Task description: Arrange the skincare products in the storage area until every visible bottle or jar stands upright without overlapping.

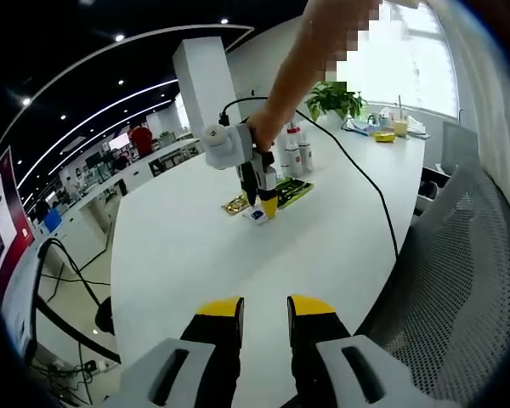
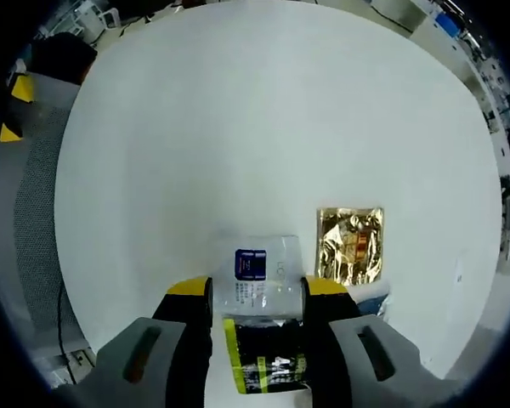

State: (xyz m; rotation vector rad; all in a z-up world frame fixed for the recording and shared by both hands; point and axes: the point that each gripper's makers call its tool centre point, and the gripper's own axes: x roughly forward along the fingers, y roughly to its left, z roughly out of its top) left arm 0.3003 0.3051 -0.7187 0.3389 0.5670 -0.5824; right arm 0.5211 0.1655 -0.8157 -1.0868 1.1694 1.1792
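right hand-held gripper closing in on a flat sachet

right hand-held gripper is standing with jaws wide, straddling a clear sachet with a blue label; whether the pads are touching it i cannot tell. the sachet is lying flat on the white worktop, overlapping a black-and-green packet, with a gold foil packet just beside it. in the left gripper view the bottles are standing upright further along the worktop, near its far edge. left hand-held gripper is hovering part open, holding nothing. the sachet is looking light, thin, floppy and slick; judging that pinching its side edges is safer than squeezing the middle.
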